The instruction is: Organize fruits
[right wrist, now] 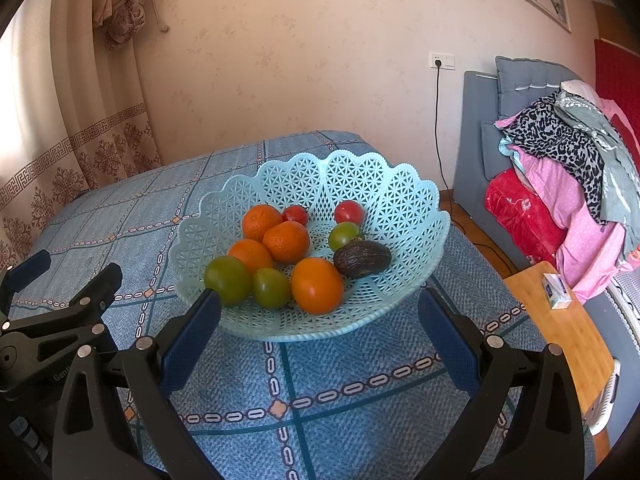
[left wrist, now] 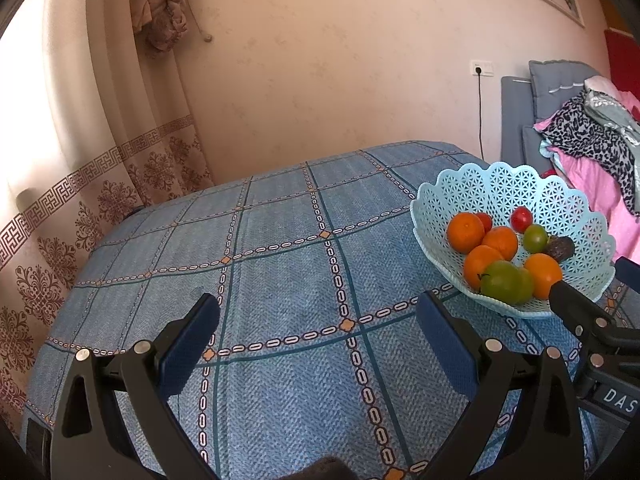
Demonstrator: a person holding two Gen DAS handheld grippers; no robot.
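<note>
Nearest in the left wrist view, the left gripper (left wrist: 318, 322) hovers over a table covered by a blue checked tablecloth (left wrist: 280, 280), its two blue-padded fingers spread wide apart and holding nothing. In the right wrist view, the right gripper (right wrist: 320, 316) is likewise spread wide and empty, its fingertips framing the near rim of a fruit basket (right wrist: 400, 208) without clearly touching it.

The basket is pale blue plastic, shallow, with lacy cut-out walls and a scalloped edge. It sits on the tablecloth near the table's right edge. Inside it, at the front, lie two green fruits (right wrist: 228, 280) side by side and a smooth orange (right wrist: 317, 285) just to their right. Behind them three more oranges (right wrist: 286, 241) bunch together on the left side, touching one another. A dark, wrinkled avocado (right wrist: 362, 258) lies on its side to the right, with a small green tomato (right wrist: 344, 236) just behind it. Two red tomatoes (right wrist: 349, 213) rest at the back, apart from each other.

Right of the table stands a wooden side table (right wrist: 560, 328) holding a small box. Beyond it a grey sofa (right wrist: 476, 120) is piled with pink, red and leopard-print clothes (right wrist: 560, 168). A patterned curtain (right wrist: 80, 152) hangs at far left against a cream wall (right wrist: 300, 60) with a power socket (right wrist: 442, 60) and a framed picture.
</note>
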